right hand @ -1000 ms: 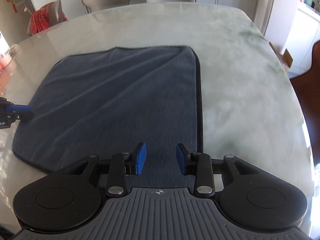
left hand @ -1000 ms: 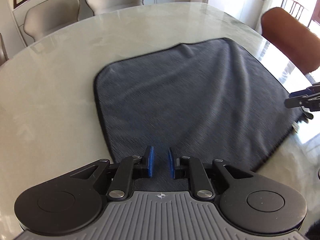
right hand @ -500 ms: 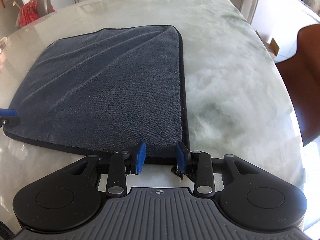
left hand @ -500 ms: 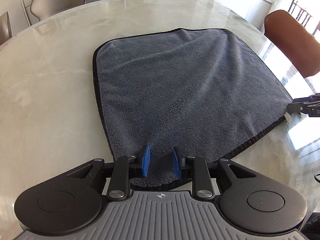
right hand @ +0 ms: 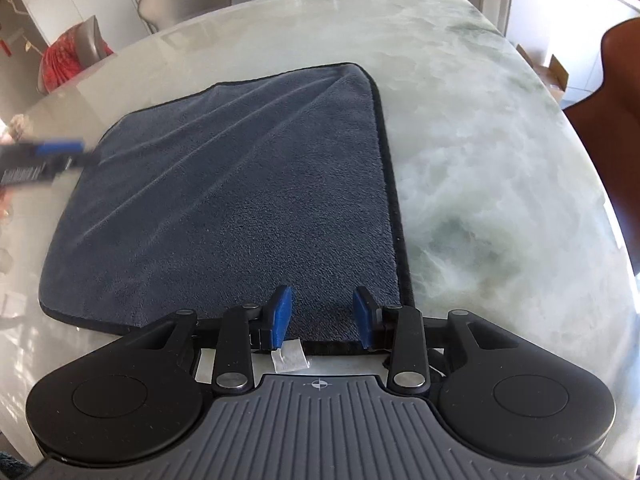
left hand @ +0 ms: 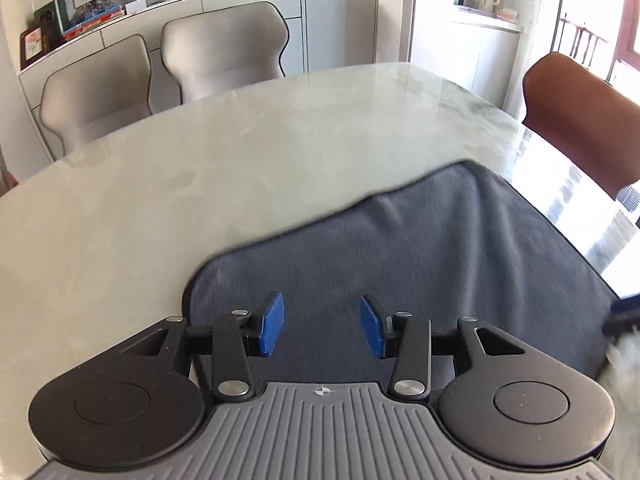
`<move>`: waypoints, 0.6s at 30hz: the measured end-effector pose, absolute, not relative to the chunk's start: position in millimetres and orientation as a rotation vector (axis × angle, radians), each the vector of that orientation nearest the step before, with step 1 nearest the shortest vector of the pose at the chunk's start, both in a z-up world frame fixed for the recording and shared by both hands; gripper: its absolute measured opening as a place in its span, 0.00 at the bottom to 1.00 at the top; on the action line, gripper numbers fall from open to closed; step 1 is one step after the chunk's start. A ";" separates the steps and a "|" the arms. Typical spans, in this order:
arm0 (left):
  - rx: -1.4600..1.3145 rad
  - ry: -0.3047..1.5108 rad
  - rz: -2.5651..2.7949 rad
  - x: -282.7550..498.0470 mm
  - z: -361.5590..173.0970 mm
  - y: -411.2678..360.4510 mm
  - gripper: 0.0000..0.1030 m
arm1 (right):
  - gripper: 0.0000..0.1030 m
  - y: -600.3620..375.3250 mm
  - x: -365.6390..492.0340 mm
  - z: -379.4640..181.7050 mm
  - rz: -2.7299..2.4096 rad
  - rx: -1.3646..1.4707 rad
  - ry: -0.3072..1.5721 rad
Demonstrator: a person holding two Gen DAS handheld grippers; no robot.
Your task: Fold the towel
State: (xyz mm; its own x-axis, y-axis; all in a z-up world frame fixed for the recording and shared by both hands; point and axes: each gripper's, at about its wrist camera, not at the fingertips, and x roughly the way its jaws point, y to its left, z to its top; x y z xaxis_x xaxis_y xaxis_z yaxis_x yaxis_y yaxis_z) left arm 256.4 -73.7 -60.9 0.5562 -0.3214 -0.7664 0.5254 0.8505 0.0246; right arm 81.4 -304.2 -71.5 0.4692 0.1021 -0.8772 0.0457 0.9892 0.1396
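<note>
We see the grey towel (right hand: 240,184) lying flat on the marble table (right hand: 480,160), black trim around the edges, a few diagonal creases running from 7 o'clock toward 1 o'clock in the right wrist view. A white care label (right hand: 290,356) sticks out from the near hem, just at the left pad of our right gripper (right hand: 323,316).

Right gripper: blue pads spread wide, nothing between them but towel surface below. Fingers sit over the near hem close to the towel's right corner; we can't tell if the pads touch the cloth.

Left gripper (left hand: 320,326): pads also spread wide, holding nothing. It sits over the towel (left hand: 420,248) near a rounded corner at 9 o'clock of the pads. This view is motion-blurred, so contact height is unclear. In the right wrist view the left gripper (right hand: 44,158) shows at 9 o'clock, blurred, at the towel's left edge. In the left wrist view a dark blurred piece at 3 o'clock by the towel's edge is likely the right gripper, but it's too smeared to call.

Around the table (left hand: 200,184): 2 beige chairs (left hand: 160,64) at 11 o'clock in the left view, 1 brown chair (left hand: 584,120) at 2 o'clock, a white sideboard (left hand: 120,20) with books and frames behind. In the right view a red cloth (right hand: 66,56) hangs on a chair at 10 o'clock.
</note>
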 end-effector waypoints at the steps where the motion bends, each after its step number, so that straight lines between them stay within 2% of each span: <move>1: 0.274 0.844 -0.512 268.9 -64.0 -77.5 0.44 | 0.34 -304.5 82.5 -71.8 0.037 0.156 1.083; 8: 0.284 0.952 -0.444 321.1 -93.8 -77.0 0.44 | 0.37 -305.9 88.0 -76.6 0.042 0.172 1.102; 9: 0.273 0.957 -0.436 322.8 -95.8 -73.3 0.50 | 0.38 -305.4 88.8 -76.6 0.043 0.170 1.107; 11: 0.251 0.966 -0.420 326.0 -99.7 -65.9 0.54 | 0.39 -304.7 89.1 -77.3 0.049 0.165 1.111; 14: 0.236 0.966 -0.410 328.1 -102.4 -55.1 0.55 | 0.39 -303.1 91.1 -77.7 0.057 0.157 1.114; 18: 0.232 0.953 -0.383 329.8 -105.1 -43.4 0.62 | 0.39 -305.9 89.6 -73.8 0.063 0.148 1.123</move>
State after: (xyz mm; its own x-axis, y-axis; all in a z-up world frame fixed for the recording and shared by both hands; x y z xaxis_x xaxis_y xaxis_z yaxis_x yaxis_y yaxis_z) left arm 329.8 -43.4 -105.1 0.5193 -0.2153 -0.8270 0.4169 0.9086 0.0253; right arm 89.6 -305.9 -73.8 0.4329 0.1252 -0.8927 0.0244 0.9883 0.1504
